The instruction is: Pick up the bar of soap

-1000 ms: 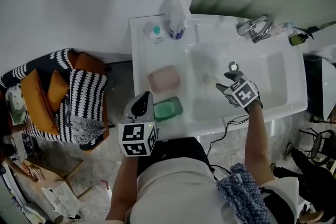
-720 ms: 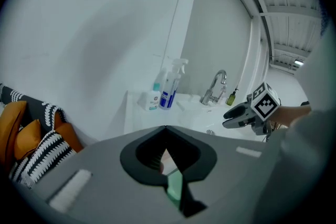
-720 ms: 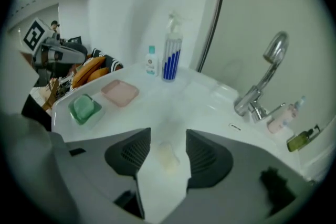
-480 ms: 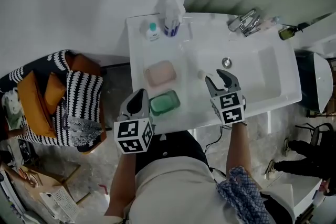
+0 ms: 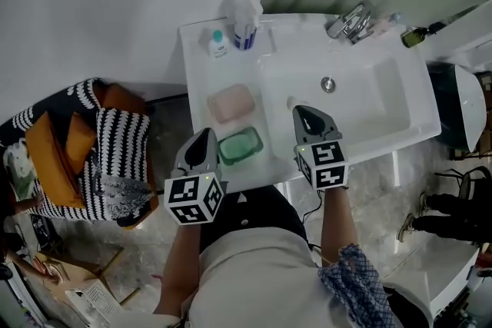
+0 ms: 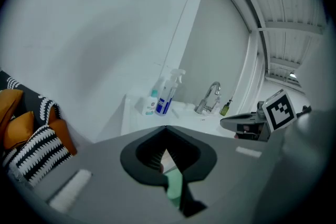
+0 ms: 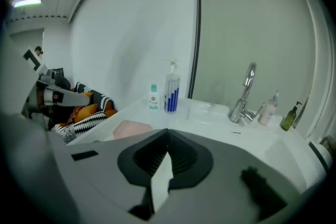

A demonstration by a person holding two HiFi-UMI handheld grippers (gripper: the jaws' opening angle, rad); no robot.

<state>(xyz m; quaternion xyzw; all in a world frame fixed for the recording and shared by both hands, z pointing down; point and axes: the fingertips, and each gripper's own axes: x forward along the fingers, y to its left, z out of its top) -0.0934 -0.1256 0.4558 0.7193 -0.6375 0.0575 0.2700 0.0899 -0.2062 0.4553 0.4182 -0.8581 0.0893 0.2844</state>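
A pink bar of soap (image 5: 233, 103) (image 7: 132, 128) lies on the left ledge of the white sink (image 5: 400, 134), with a green soap dish (image 5: 240, 146) just in front of it. My left gripper (image 5: 206, 134) (image 6: 166, 128) hovers by the dish's left edge with its jaws together; green shows through the slit. My right gripper (image 5: 302, 110) (image 7: 168, 131) hangs over the basin's near side. Its jaws have just been closing and stand shut with nothing between them. A small pale lump (image 5: 294, 101) lies in the basin just beyond its tips.
A spray bottle (image 5: 244, 19) and a small bottle (image 5: 217, 44) stand at the sink's back left. The tap (image 5: 350, 21) and more bottles (image 5: 415, 34) are at the back right, the drain (image 5: 328, 84) mid-basin. Striped and orange cushions (image 5: 84, 142) lie left of the sink.
My right gripper has risen out of the basin and drawn back toward the near rim, and its open jaws have shut empty. The pale lump stays in the basin. The left gripper barely moved.
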